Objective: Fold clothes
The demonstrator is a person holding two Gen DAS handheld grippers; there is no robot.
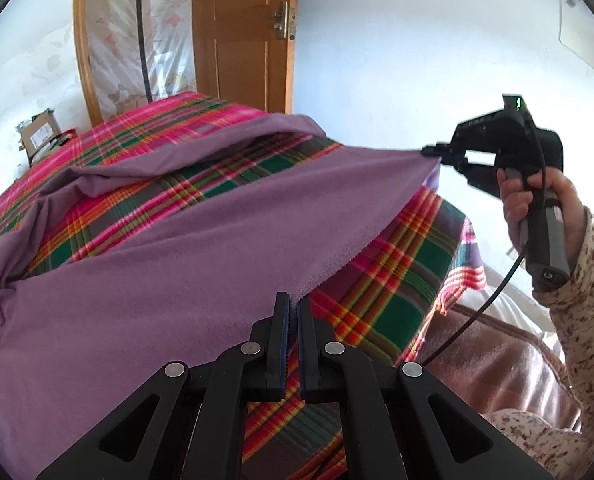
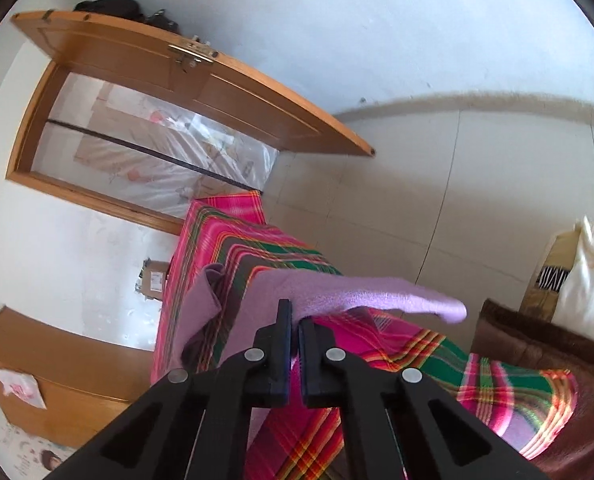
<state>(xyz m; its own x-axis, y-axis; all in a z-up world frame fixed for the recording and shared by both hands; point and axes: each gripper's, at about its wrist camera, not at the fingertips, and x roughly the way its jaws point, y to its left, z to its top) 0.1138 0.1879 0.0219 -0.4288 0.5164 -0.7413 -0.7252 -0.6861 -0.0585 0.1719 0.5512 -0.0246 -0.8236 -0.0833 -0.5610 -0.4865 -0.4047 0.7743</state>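
A: Two grippers, one purple garment (image 1: 169,240). We log the left gripper (image 1: 293,312) clamped on its hem near the bed's (image 1: 377,280) near edge, the right gripper (image 1: 437,152) pinching the hem's other end, lifted off the plaid cover.

B: We read a fold in progress: sleeve (image 1: 109,176) loose across the bed, body unfolded. How many folds remain, we cannot tell.

Ahead of the gripper stood a white wall (image 1: 377,60) and an open wooden door (image 1: 243,32). Pale floor tiles (image 2: 477,200) lay beyond, brightly lit.
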